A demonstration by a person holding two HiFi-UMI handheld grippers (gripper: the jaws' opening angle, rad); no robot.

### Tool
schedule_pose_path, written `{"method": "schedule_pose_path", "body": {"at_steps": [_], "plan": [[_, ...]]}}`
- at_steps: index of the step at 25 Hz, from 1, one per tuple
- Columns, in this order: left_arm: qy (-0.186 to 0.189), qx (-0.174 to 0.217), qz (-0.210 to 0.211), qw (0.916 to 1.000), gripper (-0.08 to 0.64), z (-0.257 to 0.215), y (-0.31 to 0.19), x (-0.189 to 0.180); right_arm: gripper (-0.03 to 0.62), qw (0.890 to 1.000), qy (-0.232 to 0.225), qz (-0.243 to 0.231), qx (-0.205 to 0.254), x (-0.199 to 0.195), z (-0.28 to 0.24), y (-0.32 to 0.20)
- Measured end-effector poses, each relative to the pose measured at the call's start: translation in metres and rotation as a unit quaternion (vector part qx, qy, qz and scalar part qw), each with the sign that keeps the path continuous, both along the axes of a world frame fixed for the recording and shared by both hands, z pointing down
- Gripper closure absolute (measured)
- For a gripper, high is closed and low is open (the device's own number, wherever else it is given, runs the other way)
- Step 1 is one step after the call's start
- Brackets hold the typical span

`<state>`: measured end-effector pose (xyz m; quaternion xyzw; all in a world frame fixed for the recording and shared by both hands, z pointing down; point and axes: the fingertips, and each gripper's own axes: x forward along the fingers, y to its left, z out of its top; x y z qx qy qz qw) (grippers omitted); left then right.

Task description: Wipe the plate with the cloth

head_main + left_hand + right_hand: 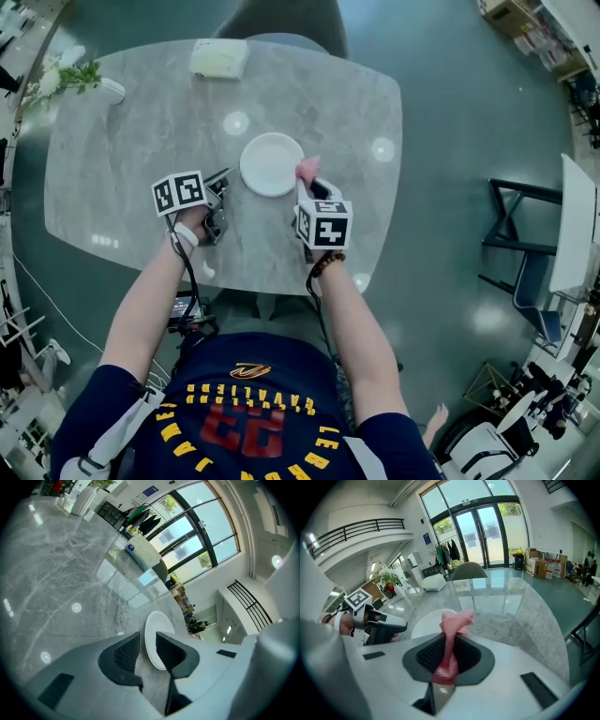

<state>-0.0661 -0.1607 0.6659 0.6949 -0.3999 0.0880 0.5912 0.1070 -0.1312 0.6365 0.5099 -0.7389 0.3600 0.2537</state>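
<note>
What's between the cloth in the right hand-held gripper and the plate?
Nothing visible. The pink cloth, clamped in the right hand-held gripper, is already at the white plate's right edge, with no object between them.

— How is the table finished?
— A grey, veined stone look is shown, polished; lights are mirrored in it.
— And the plate?
— It is seen as white, smooth and faintly glossy, like glazed ceramic.
— The cloth?
— A pink open-mesh weave is seen, coarse and matt.
— The left gripper and right gripper?
— Smooth, pale plastic shells are noted, fitted with black ribbed pads, matt.
</note>
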Motion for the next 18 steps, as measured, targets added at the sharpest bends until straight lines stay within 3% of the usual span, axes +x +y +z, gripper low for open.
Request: {"method": "schedule_pose_path", "body": {"at_steps": [9,14,18], "plan": [[0.039,0.096,-0.059,0.9928,0.468,-0.100,-0.015,-0.017,0.546,0.995,-0.054,0.058,0.053,0.013,-0.065,-0.004],[0.063,0.172,-0.076,0.9802,0.468,-0.180,-0.014,-0.015,0.546,0.990,-0.073,0.052,0.106,0.010,-0.122,-0.007],[0.068,0.238,-0.082,0.9655,0.469,-0.252,-0.010,-0.021,0.546,0.982,-0.090,0.052,0.155,0.016,-0.179,-0.007]]}}
